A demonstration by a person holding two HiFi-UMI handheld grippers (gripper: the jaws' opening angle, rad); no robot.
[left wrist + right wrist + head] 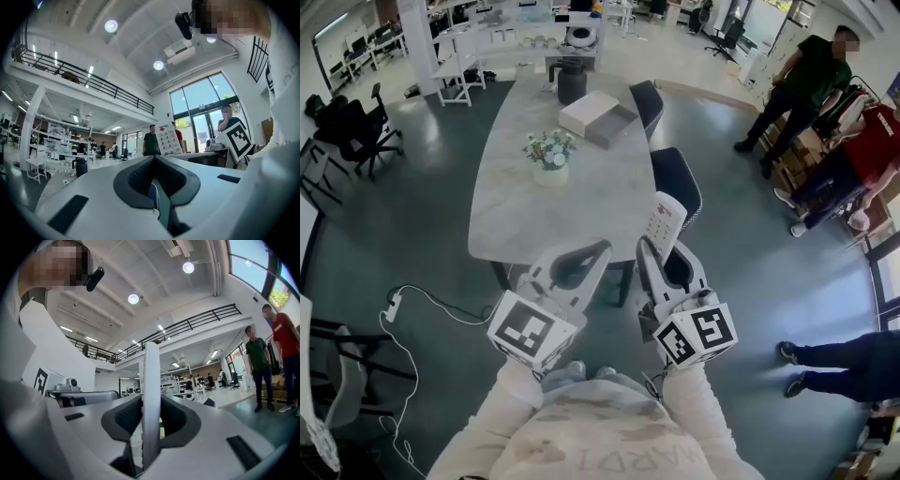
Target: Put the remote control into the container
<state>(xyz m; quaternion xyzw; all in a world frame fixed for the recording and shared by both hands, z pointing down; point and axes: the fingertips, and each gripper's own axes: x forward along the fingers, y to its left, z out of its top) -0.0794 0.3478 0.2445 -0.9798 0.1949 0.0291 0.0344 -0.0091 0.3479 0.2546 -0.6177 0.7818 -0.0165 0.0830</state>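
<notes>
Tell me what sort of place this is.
Probably an open-plan office or lab hall: a long grey marble-look oval table with black swivel office chairs nearby, white shelving racks behind, and a railed mezzanine overhead.

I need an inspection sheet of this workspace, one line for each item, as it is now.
Surface: oval table, light stone pattern.
Job's things: remote control held upright; container open on the table's far end.
Clutter: flower pot and dark jug on the table.
Grippers: left gripper shut, empty; right gripper shut on the remote control.
Cables: white cable on the floor, left.
Surroundings: chairs beside the table; people standing at right.
</notes>
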